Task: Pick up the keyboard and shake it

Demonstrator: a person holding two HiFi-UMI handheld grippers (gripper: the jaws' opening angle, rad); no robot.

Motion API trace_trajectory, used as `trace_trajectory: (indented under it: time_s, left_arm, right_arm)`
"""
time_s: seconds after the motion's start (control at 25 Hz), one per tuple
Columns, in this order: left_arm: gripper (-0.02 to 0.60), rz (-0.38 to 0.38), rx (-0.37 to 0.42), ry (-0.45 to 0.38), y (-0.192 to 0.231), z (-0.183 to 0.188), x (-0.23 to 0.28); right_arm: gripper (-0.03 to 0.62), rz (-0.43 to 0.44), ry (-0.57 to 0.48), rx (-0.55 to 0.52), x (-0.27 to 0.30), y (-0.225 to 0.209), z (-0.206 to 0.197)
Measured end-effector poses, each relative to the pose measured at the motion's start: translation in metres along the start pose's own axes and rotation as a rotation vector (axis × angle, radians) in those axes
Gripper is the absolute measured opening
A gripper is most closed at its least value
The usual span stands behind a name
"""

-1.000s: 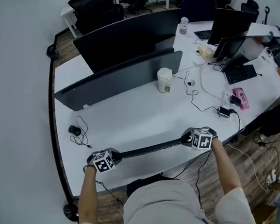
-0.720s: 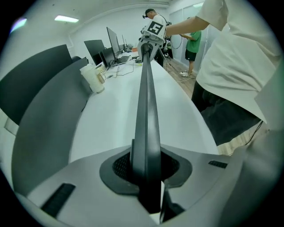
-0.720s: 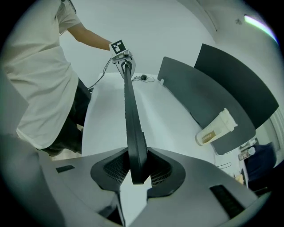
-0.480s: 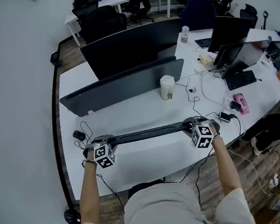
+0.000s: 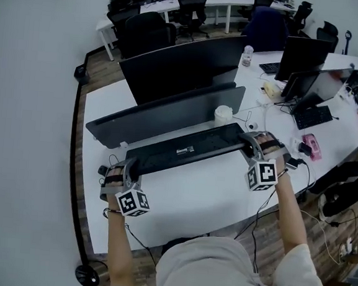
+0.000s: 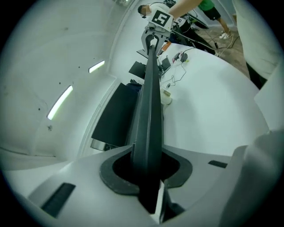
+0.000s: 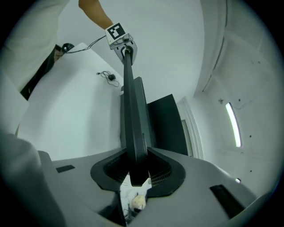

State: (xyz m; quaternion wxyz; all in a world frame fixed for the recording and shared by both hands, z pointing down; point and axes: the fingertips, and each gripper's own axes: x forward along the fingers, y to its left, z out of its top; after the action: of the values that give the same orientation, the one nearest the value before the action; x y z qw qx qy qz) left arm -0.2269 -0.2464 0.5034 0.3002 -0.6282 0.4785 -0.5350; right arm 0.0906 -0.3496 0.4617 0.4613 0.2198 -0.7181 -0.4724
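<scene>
The black keyboard (image 5: 184,149) hangs in the air above the white desk (image 5: 212,192), turned so its underside with a small label faces me. My left gripper (image 5: 127,169) is shut on its left end, my right gripper (image 5: 253,146) on its right end. In the left gripper view the keyboard (image 6: 148,106) runs edge-on from the jaws to the other gripper (image 6: 155,31). In the right gripper view the keyboard (image 7: 133,119) likewise stretches to the far gripper (image 7: 123,44). Both pairs of pads press on its thin edges.
A dark monitor (image 5: 179,68) and a grey divider panel (image 5: 162,116) stand behind the keyboard. A white cup (image 5: 223,115) sits by the panel. A mouse with cable (image 5: 102,171), a charger (image 5: 289,161), a pink object (image 5: 308,146) and a second keyboard (image 5: 315,117) lie on the desk.
Both grippers have lifted the keyboard up and away from me and tilted it; it showed edge-on near the desk's front edge, now its underside faces me higher up.
</scene>
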Motion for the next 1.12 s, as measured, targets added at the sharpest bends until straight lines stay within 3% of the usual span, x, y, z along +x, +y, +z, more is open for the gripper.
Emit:
trace_trajectory:
  time_s: [0.16,0.36,0.48,0.84,1.12]
  left_arm:
    - [0.094,0.114,-0.023,0.031,0.01,-0.006,-0.013]
    - [0.094,0.166,-0.137,0.071,0.002,-0.023,-0.025]
    - [0.089,0.19,-0.157,0.084,-0.005,-0.029,-0.026]
    - [0.086,0.202,-0.321,0.14,-0.019,-0.028,-0.025]
    - [0.083,0.199,-0.356,0.114,-0.024,-0.033,-0.033]
  right_arm:
    - [0.126,-0.112,-0.001,-0.075,-0.003,-0.026,0.014]
    - [0.127,-0.162,-0.02,-0.199,-0.012,-0.062,0.046]
    - [0.129,-0.188,-0.027,-0.278,-0.016,-0.082,0.063]
    - [0.133,-0.216,-0.04,-0.427,-0.029,-0.114,0.096]
    - [0.133,-0.206,-0.001,-0.467,-0.048,-0.115,0.113]
